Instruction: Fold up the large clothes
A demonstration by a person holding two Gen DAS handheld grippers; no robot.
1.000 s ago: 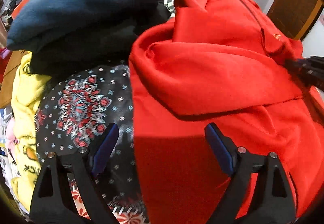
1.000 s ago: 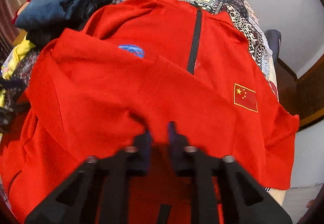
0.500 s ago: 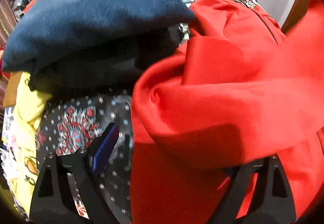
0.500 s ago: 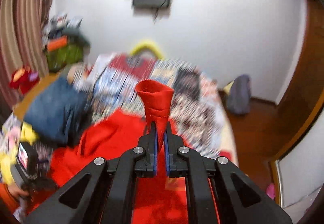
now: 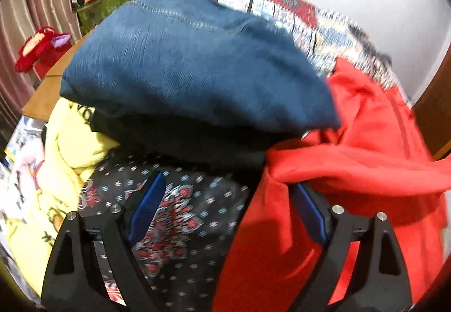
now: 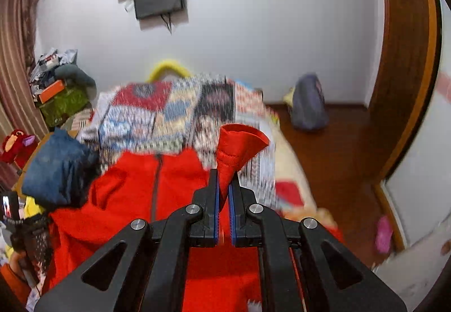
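A red jacket (image 5: pixel 358 168) lies spread on the bed, its dark zip (image 6: pixel 156 179) facing up in the right wrist view. My right gripper (image 6: pixel 224 185) is shut on the jacket's sleeve cuff (image 6: pixel 239 142), which flares out above the jaws and is lifted off the bed. My left gripper (image 5: pixel 228 207) hangs open over the jacket's left edge and the patterned bedspread (image 5: pixel 180 216). A red fold drapes over the tip of its right finger (image 5: pixel 310 213); nothing is pinched.
A pile of blue denim (image 5: pixel 183 66) on a black garment (image 5: pixel 183 140) sits left of the jacket, with yellow cloth (image 5: pixel 64 148) beside it. A hand (image 6: pixel 15 261) shows at the left edge. Wooden floor, a grey bag (image 6: pixel 308 103) and a door (image 6: pixel 406 58) lie right of the bed.
My right gripper closed on the sleeve cuff and rose with it, its view swinging from the jacket up to the wall. The left gripper lifted and turned toward the denim pile, staying open.
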